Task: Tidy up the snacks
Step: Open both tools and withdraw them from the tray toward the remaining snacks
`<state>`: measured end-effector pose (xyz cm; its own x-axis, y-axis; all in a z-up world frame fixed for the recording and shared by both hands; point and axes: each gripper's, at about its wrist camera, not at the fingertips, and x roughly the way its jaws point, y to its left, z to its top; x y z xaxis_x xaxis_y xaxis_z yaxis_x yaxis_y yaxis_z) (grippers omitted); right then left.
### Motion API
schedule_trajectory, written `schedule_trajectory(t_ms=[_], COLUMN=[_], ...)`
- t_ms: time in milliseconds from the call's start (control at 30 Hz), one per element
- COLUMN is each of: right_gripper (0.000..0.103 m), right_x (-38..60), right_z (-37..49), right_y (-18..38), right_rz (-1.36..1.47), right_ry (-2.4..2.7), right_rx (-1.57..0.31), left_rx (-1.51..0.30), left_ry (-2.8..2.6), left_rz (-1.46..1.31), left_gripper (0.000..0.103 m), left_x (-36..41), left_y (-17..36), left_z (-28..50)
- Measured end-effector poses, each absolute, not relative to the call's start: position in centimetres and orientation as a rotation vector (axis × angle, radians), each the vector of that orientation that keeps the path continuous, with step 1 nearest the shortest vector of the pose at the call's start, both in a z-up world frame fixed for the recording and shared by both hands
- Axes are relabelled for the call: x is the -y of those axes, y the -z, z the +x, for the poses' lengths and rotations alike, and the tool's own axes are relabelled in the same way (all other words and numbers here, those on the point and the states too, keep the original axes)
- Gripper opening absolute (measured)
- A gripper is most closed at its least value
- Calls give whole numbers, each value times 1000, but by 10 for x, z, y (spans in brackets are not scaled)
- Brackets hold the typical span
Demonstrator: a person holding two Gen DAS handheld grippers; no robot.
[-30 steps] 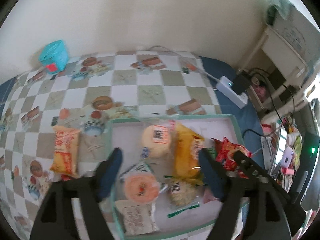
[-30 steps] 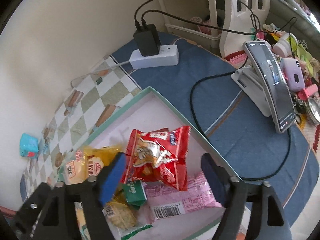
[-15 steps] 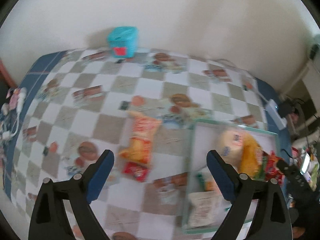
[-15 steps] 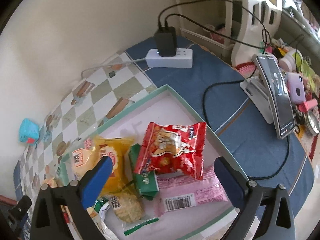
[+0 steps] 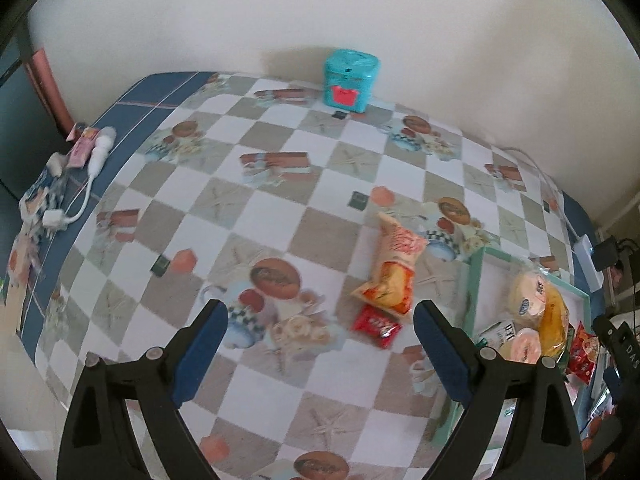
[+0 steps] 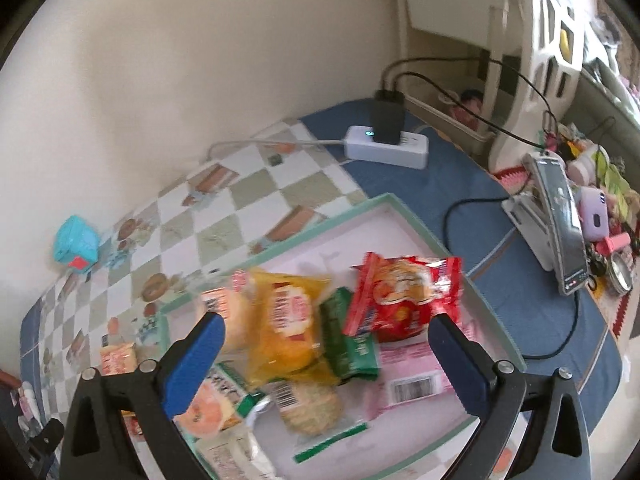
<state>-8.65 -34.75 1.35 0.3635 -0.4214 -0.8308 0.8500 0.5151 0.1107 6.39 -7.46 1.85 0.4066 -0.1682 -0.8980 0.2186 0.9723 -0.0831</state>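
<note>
Left claw (image 5: 320,334): wide and empty, jaws have just been opening. It hangs over the checkered surface (image 5: 256,208) with nothing between the blue pads, pointed down toward the two strays.

Right claw (image 6: 326,344): as wide as it goes, also just been opening, nothing pinched. It hovers above the pile in the tray, with the yellow and green packs framed between the pads, but neither pad touches them.

Tray (image 6: 404,210): shallow white box with a mint-green rim, at the edge of the checkered cloth by the blue cloth. Most of the snacks are in here, so I'd guess it's the collecting spot.

Inside the tray: red chip bag (image 6: 404,296) leaning on a green packet (image 6: 352,344), a yellow cake pack (image 6: 288,320), a pink wrapper (image 6: 416,376) with a barcode, round pastries toward the near end. Loosely heaped, not lined up.

Still outside: orange snack bag (image 5: 394,268) lying flat just left of the tray rim, a small red packet (image 5: 376,326) touching its lower end.

My read: the left claw is lining up for those two; the orange bag is the likely next pick.

Watch out: the flat, crinkly bag may slide instead of lifting.

Not snacks: teal box (image 5: 351,80) by the wall, power strip (image 6: 386,146).
</note>
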Motion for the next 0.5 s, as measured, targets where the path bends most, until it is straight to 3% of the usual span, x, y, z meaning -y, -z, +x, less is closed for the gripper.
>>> schedule_trajectory(t_ms=[500], right_gripper=[103], right_x=[234], right_z=[-31], right_y=[-20], right_rz=[428], right_ry=[734], right_rx=[-841], left_rx=[-1169], left_ry=[70], left_rz=[-26], left_gripper=[94], left_x=[8], left_y=[20], left_z=[48])
